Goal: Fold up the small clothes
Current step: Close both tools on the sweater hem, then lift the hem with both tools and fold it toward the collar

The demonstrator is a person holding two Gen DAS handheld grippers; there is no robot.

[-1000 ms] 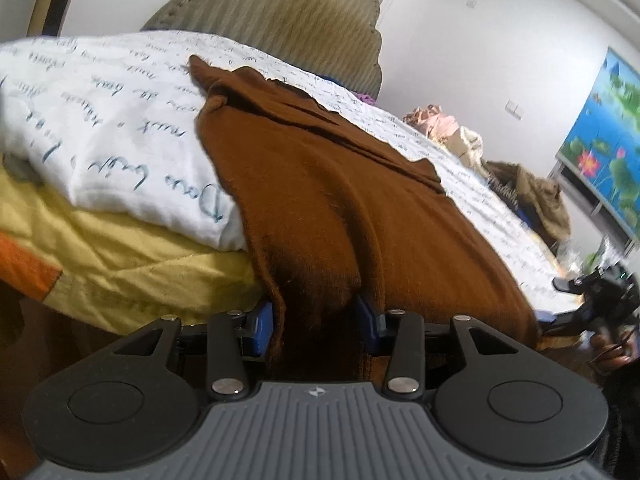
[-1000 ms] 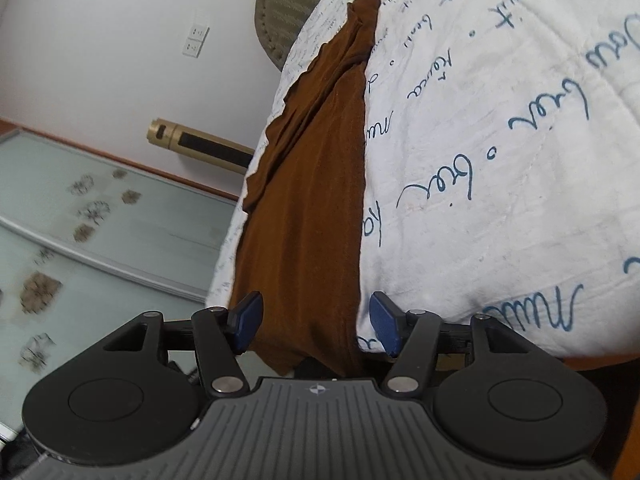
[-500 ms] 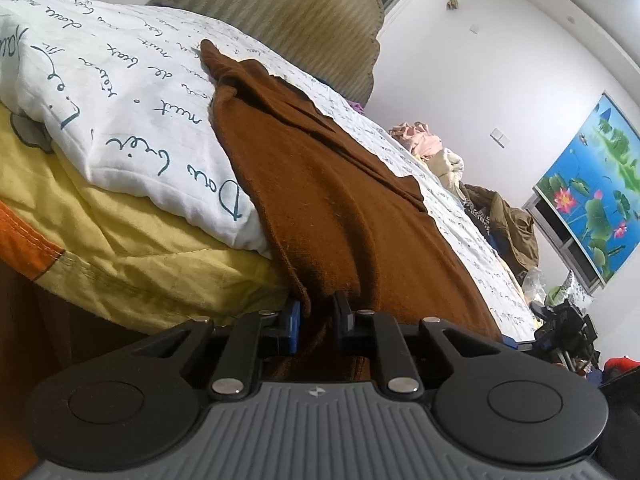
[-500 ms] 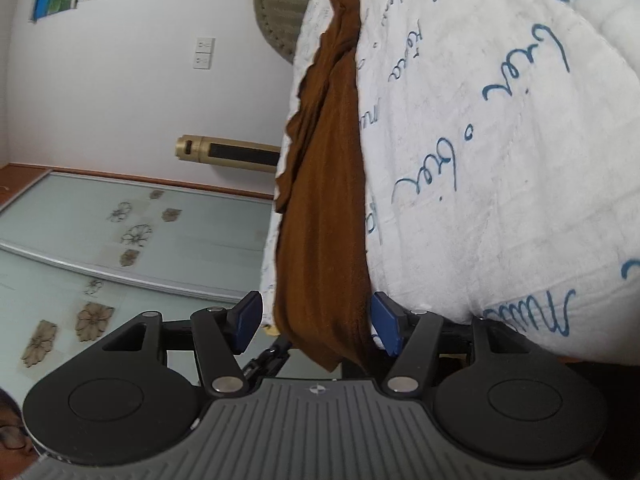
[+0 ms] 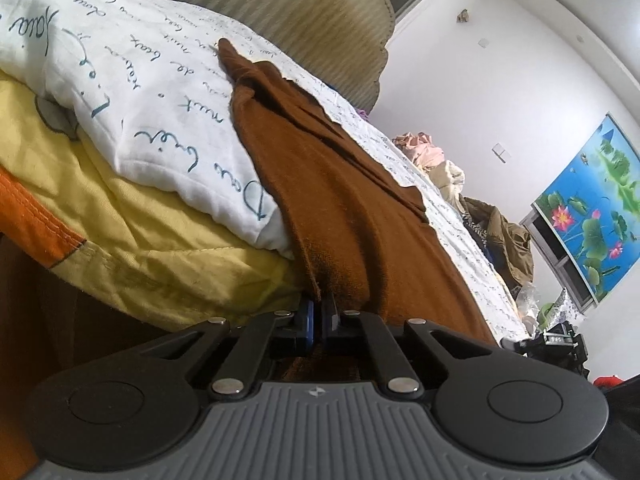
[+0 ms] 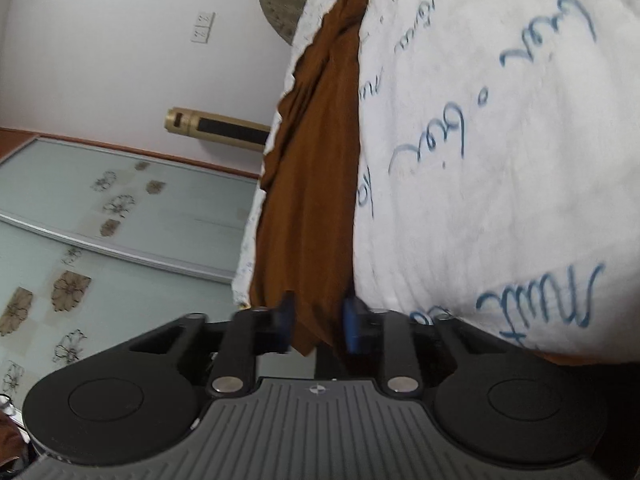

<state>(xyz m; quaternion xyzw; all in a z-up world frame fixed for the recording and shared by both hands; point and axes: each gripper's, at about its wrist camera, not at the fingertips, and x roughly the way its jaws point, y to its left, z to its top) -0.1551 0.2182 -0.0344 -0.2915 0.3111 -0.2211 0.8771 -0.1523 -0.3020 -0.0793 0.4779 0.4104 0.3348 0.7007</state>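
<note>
A brown garment (image 5: 344, 200) lies stretched out on a white quilt with blue writing (image 5: 132, 92) on the bed, and its near edge hangs over the bed's side. My left gripper (image 5: 319, 318) is shut on one near corner of the brown garment. In the right wrist view the same garment (image 6: 316, 184) hangs between the blue pads of my right gripper (image 6: 318, 322). Those jaws stand partly closed, a narrow gap apart, with the cloth's other near corner between them.
A yellow blanket with an orange patch (image 5: 120, 240) lies under the quilt. A padded headboard (image 5: 320, 20) stands at the far end. A pile of clothes (image 5: 448, 168) lies on the far right of the bed. A wardrobe with glass doors (image 6: 100, 220) stands beside the bed.
My left gripper has closed on the garment's near corner. My right gripper's jaws have narrowed around the other corner. Both views have tilted and shifted a little.
</note>
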